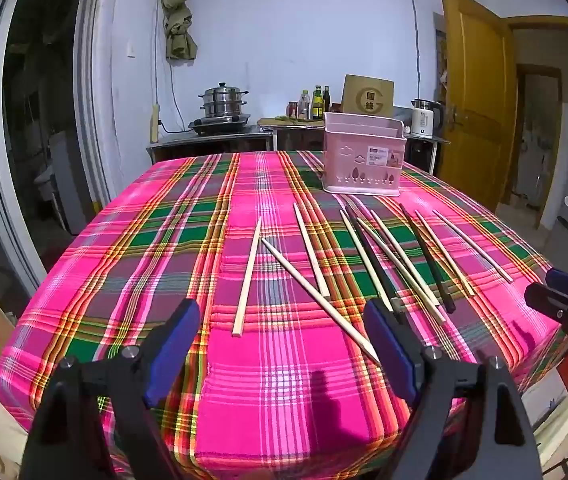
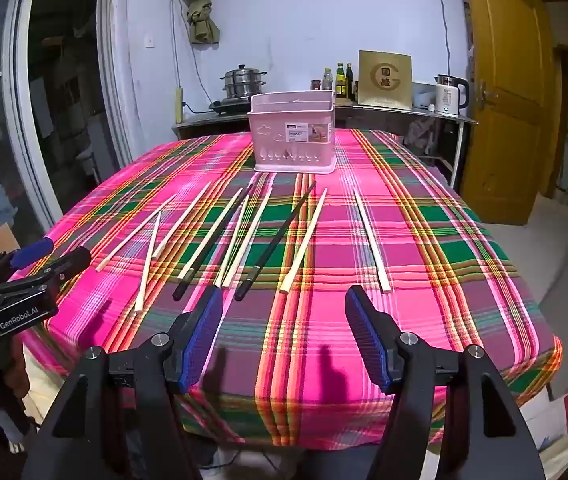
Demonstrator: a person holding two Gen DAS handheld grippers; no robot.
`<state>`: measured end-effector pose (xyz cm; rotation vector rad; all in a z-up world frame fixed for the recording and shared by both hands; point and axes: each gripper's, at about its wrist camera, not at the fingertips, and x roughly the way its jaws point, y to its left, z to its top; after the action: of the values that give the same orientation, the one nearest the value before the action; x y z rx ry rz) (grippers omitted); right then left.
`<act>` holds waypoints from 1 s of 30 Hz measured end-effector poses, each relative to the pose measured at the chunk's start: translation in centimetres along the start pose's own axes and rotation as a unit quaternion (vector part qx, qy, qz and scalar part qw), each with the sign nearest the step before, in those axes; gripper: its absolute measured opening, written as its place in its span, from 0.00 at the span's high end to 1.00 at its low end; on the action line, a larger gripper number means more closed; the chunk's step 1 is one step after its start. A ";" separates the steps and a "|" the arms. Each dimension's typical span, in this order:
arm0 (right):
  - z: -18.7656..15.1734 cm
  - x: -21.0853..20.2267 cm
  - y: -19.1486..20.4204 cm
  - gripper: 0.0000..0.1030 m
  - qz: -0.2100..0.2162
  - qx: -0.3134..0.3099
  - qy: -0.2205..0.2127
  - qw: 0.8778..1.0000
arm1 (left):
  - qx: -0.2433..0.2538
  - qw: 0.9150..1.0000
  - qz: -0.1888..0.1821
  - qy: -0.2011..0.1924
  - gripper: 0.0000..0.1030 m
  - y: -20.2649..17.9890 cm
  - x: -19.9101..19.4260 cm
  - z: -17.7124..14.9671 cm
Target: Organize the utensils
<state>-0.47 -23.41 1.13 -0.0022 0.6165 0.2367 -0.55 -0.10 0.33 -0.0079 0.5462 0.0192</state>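
In the right wrist view the left hand-held gripper (image 2: 50,254) is cut off by the left edge of the frame, so only its two fingers and part of its body show, while in the left wrist view the right hand-held gripper (image 1: 551,290) is clipped the same way by the right edge. The near ends of two chopsticks (image 1: 379,268) vanish behind the blue pad at lower right of the left wrist view. The print on the pink basket's label (image 2: 303,133) is too small to read beyond one word, and the basket's inside (image 2: 291,100) stays hidden behind its front wall.
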 end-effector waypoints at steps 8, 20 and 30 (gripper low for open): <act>0.1 -0.1 0.1 0.38 -0.001 -0.001 0.000 1.000 | 0.001 1.000 -0.003 0.004 0.17 -0.3 0.2 0.0; 0.3 -0.6 0.2 0.38 -0.002 -0.002 -0.003 1.000 | -0.004 1.000 -0.007 0.003 0.17 -0.1 0.0 -0.1; 0.5 -0.7 0.3 0.38 -0.002 -0.003 -0.004 1.000 | -0.004 1.000 -0.008 0.000 0.17 -0.4 -0.3 0.1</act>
<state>-0.82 -23.29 1.99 -0.0091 0.6082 0.2351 -0.71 -0.52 0.55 -0.0209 0.5456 0.0050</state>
